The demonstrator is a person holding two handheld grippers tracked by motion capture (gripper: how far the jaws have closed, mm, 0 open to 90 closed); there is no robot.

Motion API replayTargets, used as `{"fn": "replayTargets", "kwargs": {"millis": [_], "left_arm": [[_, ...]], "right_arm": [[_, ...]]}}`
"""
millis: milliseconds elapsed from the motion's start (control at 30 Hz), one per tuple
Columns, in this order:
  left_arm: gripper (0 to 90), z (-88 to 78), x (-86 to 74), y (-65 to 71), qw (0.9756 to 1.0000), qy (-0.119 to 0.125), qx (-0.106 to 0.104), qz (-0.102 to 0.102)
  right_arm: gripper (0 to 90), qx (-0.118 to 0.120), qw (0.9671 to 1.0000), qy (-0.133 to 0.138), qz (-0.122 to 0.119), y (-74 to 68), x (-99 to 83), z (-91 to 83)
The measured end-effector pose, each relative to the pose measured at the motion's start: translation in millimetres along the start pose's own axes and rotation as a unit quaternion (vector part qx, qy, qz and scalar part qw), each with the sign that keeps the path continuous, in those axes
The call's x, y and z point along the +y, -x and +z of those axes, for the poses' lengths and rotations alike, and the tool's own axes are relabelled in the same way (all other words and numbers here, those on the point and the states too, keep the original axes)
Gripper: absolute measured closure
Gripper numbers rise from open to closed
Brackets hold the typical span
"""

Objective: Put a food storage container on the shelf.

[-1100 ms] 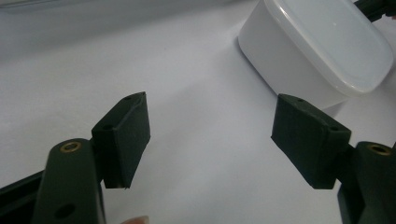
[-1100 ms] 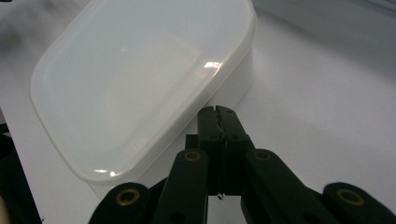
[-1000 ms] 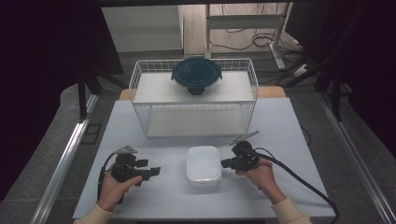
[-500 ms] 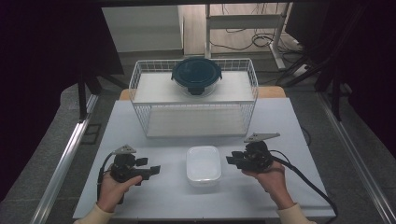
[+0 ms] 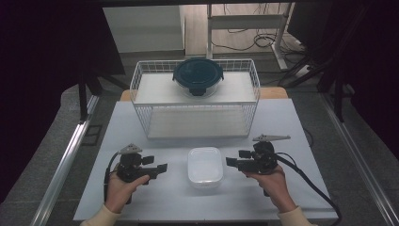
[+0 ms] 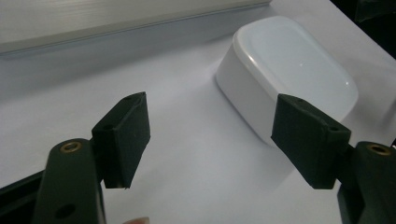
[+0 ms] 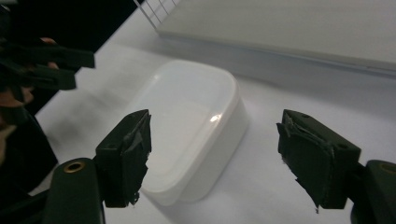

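Left gripper: jaws apart, empty, held just over the white table, pointing right. White lidded container sits on the table between both grippers, just in front of the wire rack; its long axis runs front-to-back, so the short width faces each gripper. In the left gripper view the container lies ahead and to the right of the jaws, not between them. Right gripper: jaws apart, empty, pointing left at the container, tips near its right wall; container is ahead, slightly left. Right looks marginally nearer. The round dark-lidded glass container on the rack top is well apart from both.
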State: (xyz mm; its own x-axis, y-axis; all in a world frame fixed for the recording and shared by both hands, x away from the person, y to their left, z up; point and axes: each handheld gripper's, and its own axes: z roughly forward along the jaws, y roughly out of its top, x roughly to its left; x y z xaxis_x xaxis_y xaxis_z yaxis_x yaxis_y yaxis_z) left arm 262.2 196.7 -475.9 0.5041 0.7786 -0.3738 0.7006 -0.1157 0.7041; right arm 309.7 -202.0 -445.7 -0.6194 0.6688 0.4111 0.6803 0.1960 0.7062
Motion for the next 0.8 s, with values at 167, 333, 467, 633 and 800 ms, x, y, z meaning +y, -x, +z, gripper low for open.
{"fn": "replayTargets", "kwargs": {"millis": [167,333,467,633,800], "left_arm": [[26.1,4.4,10.4,9.1,0.9998,-0.002,-0.012,-0.016],[25.7,8.6,21.1,16.7,0.9981,0.008,-0.043,-0.043],[25.7,16.3,19.4,16.6,0.9966,-0.004,-0.061,-0.055],[26.7,28.1,18.0,16.2,0.9952,-0.024,-0.075,-0.058],[27.9,39.4,19.1,14.8,0.9929,-0.025,-0.089,-0.075]], "right_arm": [[30.3,-0.005,0.9998,0.01,-0.016,-12.3,12.8,-13.1],[32.9,0.012,0.9998,-0.003,-0.017,-26.3,16.5,-6.8],[34.9,0.009,0.9997,-0.021,-0.013,-24.8,13.3,3.0],[36.8,0.004,0.9988,-0.048,-0.014,-20.5,6.0,17.3],[39.7,0.006,0.9976,-0.069,-0.002,-7.6,-1.5,32.8]]}}
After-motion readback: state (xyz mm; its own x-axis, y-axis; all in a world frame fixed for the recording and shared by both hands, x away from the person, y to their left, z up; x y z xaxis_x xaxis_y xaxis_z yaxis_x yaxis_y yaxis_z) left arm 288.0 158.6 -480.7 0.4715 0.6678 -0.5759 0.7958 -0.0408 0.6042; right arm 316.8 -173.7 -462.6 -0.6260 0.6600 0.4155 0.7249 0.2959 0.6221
